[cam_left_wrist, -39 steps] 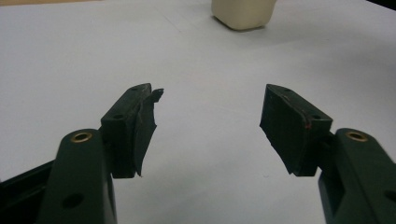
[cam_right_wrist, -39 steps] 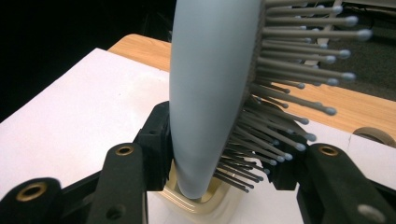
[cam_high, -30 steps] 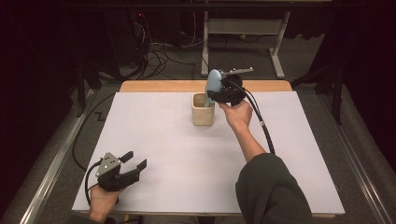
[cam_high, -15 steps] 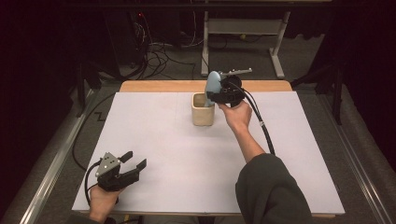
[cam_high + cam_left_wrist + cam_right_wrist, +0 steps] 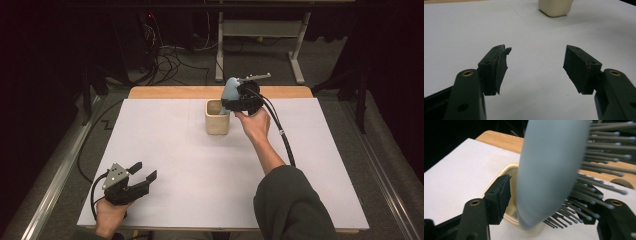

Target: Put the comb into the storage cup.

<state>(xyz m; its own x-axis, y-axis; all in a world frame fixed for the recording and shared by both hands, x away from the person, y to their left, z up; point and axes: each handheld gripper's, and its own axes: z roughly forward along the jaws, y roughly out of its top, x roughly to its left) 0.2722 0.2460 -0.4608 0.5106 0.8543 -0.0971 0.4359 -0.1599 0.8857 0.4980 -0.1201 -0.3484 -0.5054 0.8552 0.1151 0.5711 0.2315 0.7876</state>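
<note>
- Right gripper (image 5: pixel 549 202): jaws just opened, pale-blue hairbrush (image 5: pixel 549 170) loose between them over the beige cup (image 5: pixel 217 117).
- Left gripper (image 5: pixel 536 67): jaws wide apart, holding nothing, on the white table (image 5: pixel 165 150).

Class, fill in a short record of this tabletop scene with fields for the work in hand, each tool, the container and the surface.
Work in hand: light blue hairbrush being put handle-down into the beige cup
Right tool: at the cup's rim; jaws have just been opening, brush between them, left pad clear of it
Left tool: open, nothing between its jaws, low over the near left of the table
Cup: upright, far centre
Surface: white table, wooden edge at the far side
</note>
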